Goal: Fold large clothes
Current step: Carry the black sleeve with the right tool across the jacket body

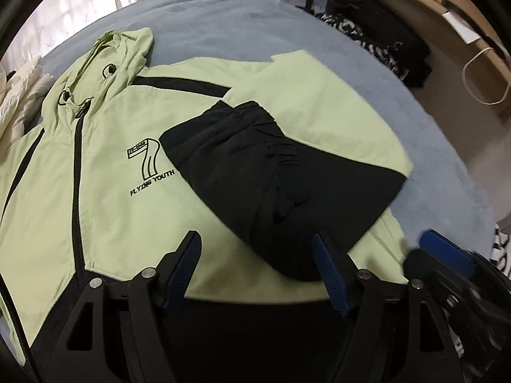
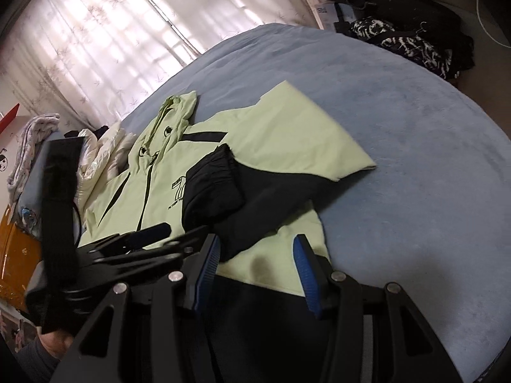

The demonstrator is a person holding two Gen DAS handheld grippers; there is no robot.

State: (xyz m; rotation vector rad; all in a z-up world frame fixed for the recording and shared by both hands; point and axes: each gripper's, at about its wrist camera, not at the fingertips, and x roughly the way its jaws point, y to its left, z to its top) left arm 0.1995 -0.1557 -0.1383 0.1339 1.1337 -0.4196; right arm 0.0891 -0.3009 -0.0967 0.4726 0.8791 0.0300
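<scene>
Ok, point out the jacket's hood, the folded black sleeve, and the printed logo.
hood [image 1: 127, 51], left wrist view, on its green side panel
black sleeve [image 1: 255, 166], left wrist view, mid-sleeve
logo [image 1: 145, 156], left wrist view, on the big 7

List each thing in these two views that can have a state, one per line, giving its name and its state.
Green jacket: lying front up on the bed, zipped shut.
Black-cuffed sleeve: folded across the jacket's chest.
Hood: flat, not folded in.
Left tool: open, nothing between its pads.
Right tool: open, above the jacket's hem, gripping nothing.
Blue bed cover: spread smooth.
Curtain: drawn, daylight behind.
</scene>
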